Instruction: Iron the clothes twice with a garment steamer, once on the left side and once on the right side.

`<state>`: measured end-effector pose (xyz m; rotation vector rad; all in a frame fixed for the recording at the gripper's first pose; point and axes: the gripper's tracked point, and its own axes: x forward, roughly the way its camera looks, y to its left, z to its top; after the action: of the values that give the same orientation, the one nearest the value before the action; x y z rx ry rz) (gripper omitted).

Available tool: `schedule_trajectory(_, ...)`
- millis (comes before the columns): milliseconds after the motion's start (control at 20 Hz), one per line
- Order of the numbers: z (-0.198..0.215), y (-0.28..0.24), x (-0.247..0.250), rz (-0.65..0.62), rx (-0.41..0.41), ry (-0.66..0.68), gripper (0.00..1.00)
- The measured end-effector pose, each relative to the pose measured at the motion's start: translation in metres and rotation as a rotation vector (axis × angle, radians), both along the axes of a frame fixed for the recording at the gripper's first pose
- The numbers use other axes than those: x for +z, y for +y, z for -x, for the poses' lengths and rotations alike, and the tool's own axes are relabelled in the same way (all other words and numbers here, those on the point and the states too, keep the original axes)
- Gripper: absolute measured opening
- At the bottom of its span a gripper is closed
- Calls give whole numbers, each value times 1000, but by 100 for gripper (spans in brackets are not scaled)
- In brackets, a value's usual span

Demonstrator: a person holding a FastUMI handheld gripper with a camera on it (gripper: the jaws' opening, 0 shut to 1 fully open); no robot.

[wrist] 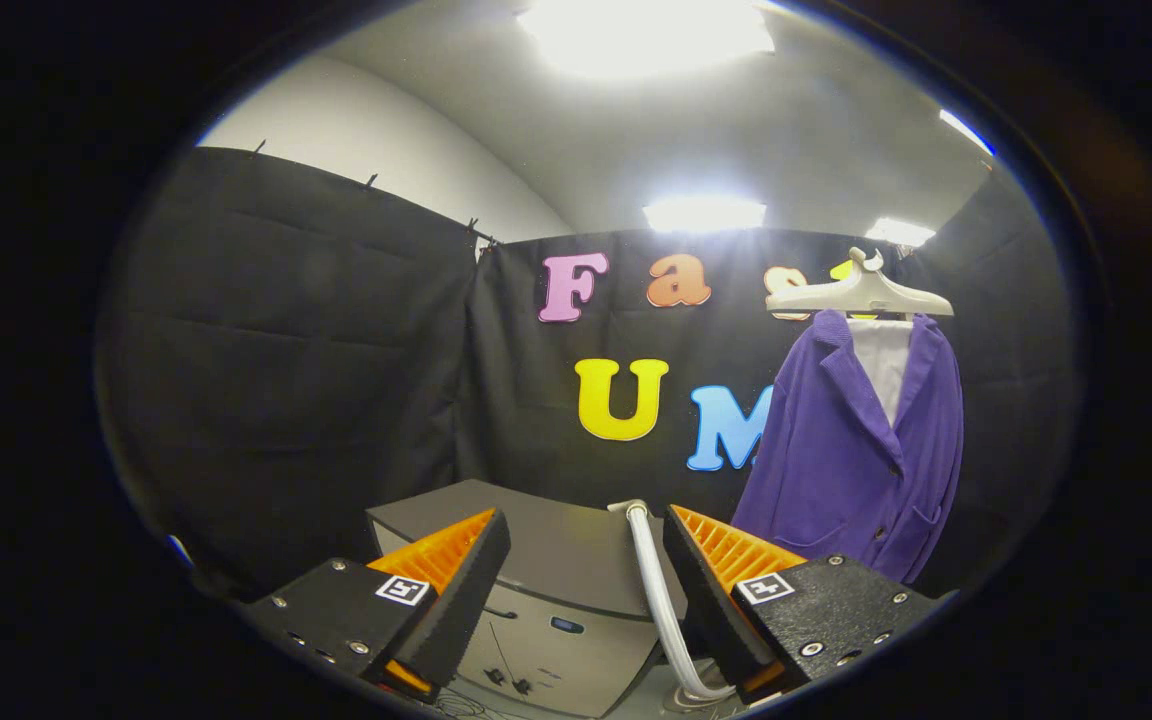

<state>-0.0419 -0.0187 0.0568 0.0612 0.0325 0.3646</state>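
Black cloth walls the booth behind a purple jacket [851, 450] on a pale hanger [861, 295]. Below-left of the jacket, the claw [586, 560] gapes empty (white hose [658, 590] between its fingers) over a grey cabinet [546, 560].

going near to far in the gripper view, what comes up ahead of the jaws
open gripper holding nothing → white hose between the jaws → grey cabinet → purple jacket on a white hanger → black cloth wall
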Motion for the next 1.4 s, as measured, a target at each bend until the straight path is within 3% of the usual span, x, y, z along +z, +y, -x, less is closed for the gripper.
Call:
schedule_trajectory(100,-31,13,4,-12,-2,23,95)
schedule_trajectory(300,-104,24,4,-1,-87,124,95)
schedule_trajectory(500,-175,44,9,-75,-137,202,95)
schedule_trajectory(850,-286,45,-48,-6,-244,416,95)
schedule_trajectory(1100,-331,38,-83,58,-303,572,95)
schedule_trajectory(1400,-361,33,-148,-8,-361,798,95)
